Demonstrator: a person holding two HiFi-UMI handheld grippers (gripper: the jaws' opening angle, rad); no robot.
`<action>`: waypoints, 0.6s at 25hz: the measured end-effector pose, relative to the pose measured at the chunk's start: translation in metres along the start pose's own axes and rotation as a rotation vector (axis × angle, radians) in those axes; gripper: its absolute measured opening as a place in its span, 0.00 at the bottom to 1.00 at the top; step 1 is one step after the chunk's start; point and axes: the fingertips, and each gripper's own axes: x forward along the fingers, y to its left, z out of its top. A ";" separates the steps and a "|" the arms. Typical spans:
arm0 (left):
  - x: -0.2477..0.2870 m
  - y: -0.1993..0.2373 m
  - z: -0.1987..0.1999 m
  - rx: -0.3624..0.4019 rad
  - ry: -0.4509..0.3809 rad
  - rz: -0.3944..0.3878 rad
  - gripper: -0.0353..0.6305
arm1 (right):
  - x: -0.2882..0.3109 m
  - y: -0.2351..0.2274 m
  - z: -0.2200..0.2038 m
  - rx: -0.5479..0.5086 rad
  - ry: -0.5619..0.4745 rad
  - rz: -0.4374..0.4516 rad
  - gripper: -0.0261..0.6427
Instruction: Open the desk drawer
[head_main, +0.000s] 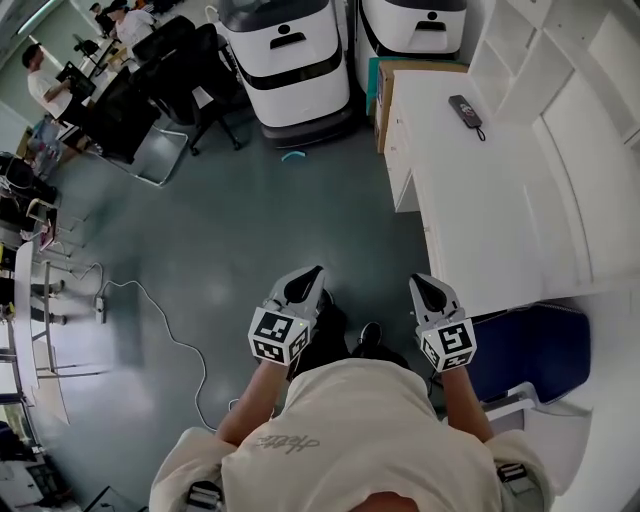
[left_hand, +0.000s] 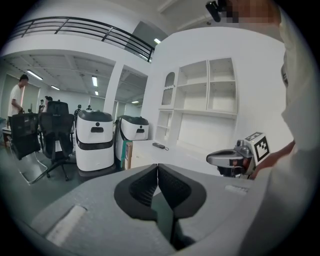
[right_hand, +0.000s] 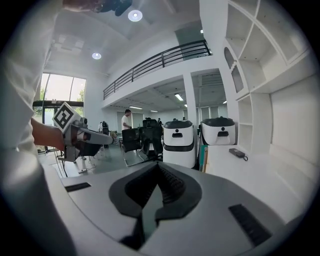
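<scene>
The white desk (head_main: 480, 190) runs along the right wall, and its drawer fronts (head_main: 400, 150) face the floor at the far end. My left gripper (head_main: 317, 271) and right gripper (head_main: 417, 281) are held side by side in front of the person's chest, well short of the drawers. Both are shut with nothing between the jaws, as seen for the left gripper (left_hand: 158, 168) and the right gripper (right_hand: 157, 165). The left gripper view also shows the desk (left_hand: 165, 156) ahead and the right gripper (left_hand: 233, 158) beside it.
A black remote (head_main: 465, 109) lies on the desk. A cardboard box (head_main: 384, 95) and two white robot units (head_main: 290, 60) stand beyond it. A blue chair (head_main: 525, 352) sits at the right. A cable and power strip (head_main: 100, 310) lie on the floor; office chairs (head_main: 190, 70) stand at the back left.
</scene>
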 end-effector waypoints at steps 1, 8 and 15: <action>0.005 0.005 0.007 0.009 -0.014 -0.003 0.08 | 0.004 -0.004 0.001 -0.002 0.007 -0.006 0.04; 0.027 0.059 0.036 0.009 -0.051 -0.020 0.08 | 0.059 -0.007 0.028 0.003 0.019 -0.031 0.04; 0.035 0.135 0.048 0.019 -0.065 0.003 0.08 | 0.142 0.007 0.069 -0.064 -0.003 -0.009 0.04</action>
